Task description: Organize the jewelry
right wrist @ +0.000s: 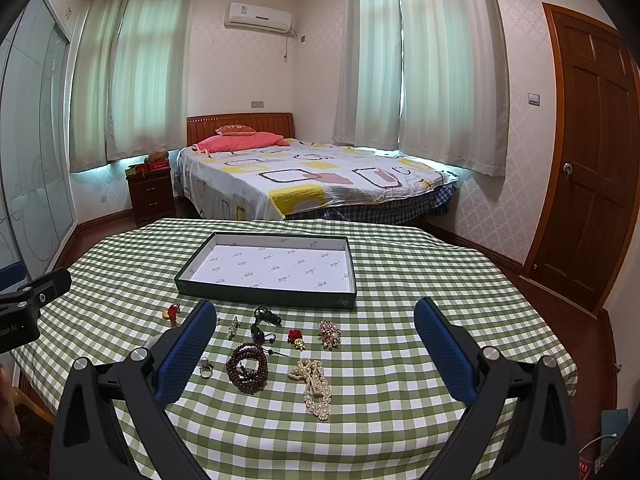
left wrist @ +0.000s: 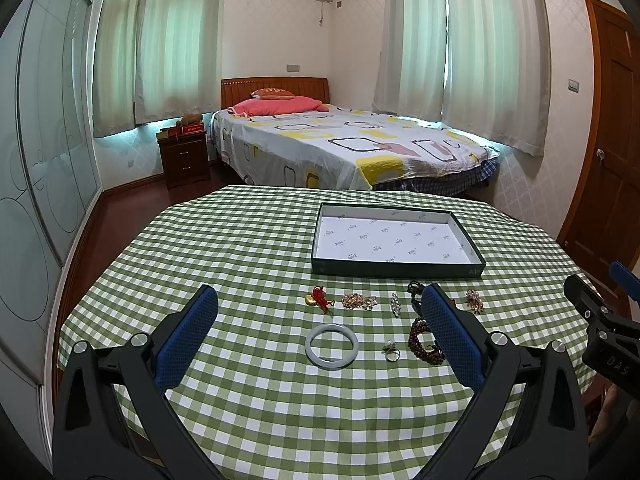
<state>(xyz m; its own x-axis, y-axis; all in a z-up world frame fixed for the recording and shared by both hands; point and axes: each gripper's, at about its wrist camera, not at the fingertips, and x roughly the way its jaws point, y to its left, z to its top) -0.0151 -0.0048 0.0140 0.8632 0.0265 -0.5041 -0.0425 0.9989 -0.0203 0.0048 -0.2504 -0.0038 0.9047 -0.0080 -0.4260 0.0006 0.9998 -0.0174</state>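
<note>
Jewelry lies on a green checked tablecloth (left wrist: pixel 248 256) in front of a shallow dark box (left wrist: pixel 396 271) lined with white paper. In the left wrist view I see a pale jade bangle (left wrist: pixel 331 345), a silver ring (left wrist: pixel 391 351), a dark red bead bracelet (left wrist: pixel 424 340), a red-and-gold charm (left wrist: pixel 318 300), a gold chain cluster (left wrist: pixel 359 302) and a silver brooch (left wrist: pixel 395 303). The right wrist view adds a pearl necklace (right wrist: pixel 314 386), a black cord piece (right wrist: pixel 264 322) and the box (right wrist: pixel 268 295). My left gripper (left wrist: pixel 320 300) and right gripper (right wrist: pixel 316 314) hover open above the table, holding nothing.
A bed (left wrist: pixel 340 144) with a patterned sheet stands beyond the table, with a dark nightstand (left wrist: pixel 185 156) to its left. A wooden door (right wrist: pixel 592 152) is at the right, frosted wardrobe doors (left wrist: pixel 40 160) at the left. The other gripper's body (left wrist: pixel 604 328) shows at the right edge.
</note>
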